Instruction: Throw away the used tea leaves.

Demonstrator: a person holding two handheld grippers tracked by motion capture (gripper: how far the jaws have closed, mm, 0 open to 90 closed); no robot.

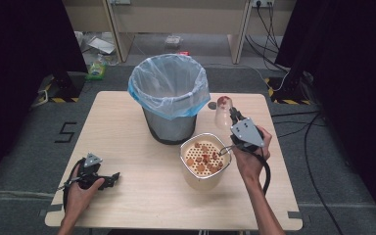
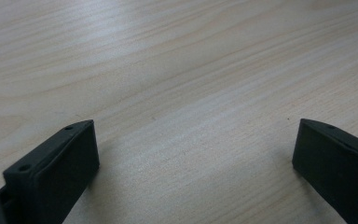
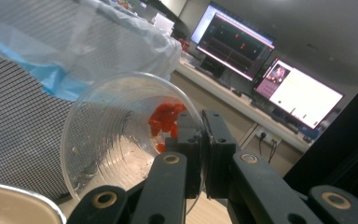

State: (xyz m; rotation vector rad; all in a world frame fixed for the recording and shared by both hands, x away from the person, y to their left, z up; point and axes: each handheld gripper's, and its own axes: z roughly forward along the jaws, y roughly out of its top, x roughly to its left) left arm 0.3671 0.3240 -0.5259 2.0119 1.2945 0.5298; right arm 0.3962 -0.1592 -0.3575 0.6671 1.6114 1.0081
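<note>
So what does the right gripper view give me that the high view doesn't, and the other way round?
Right gripper view alone: red bits stuck at the bottom of the tipped clear cup, the right claw shut on its rim, and lit monitors behind. High view alone: the whole table, the left claw resting open on it, and the strainer pot full of pieces. Both: the cup, the right claw and the lined mesh bin.

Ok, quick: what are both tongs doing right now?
Left tongs: open, empty, resting on the wooden table.
Right tongs: closed on the clear plastic cup's wall.
</note>
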